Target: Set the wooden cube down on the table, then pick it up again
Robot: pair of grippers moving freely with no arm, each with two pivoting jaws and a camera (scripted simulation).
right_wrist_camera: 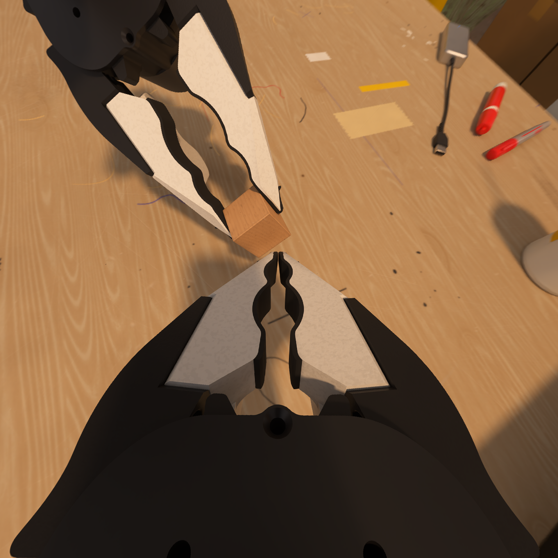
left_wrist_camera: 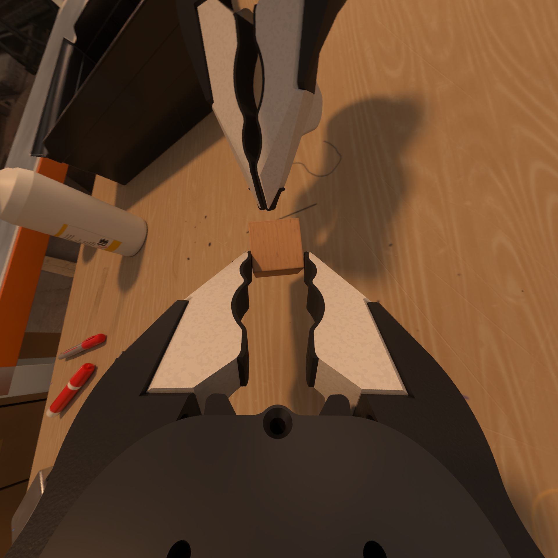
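The wooden cube [left_wrist_camera: 276, 246] is a small light-brown block held between the fingertips of my left gripper [left_wrist_camera: 277, 256], which is shut on it, low over the wooden table [left_wrist_camera: 422, 271]. I cannot tell whether the cube touches the table. In the right wrist view the cube [right_wrist_camera: 256, 225] sits between the left gripper's [right_wrist_camera: 255, 222] two tips, which come in from the upper left. My right gripper [right_wrist_camera: 277, 255] is shut and empty, its tips just short of the cube's near corner. It also shows in the left wrist view [left_wrist_camera: 267, 208], pointing at the cube from the far side.
A white bottle [left_wrist_camera: 75, 217] lies at the left by a black box [left_wrist_camera: 126, 105]. Two red markers [left_wrist_camera: 83, 345] [left_wrist_camera: 71, 389] lie near the left edge. In the right wrist view a grey adapter with a cable [right_wrist_camera: 444, 120], red markers [right_wrist_camera: 490, 108] and tape patches [right_wrist_camera: 373, 120] lie at the far right.
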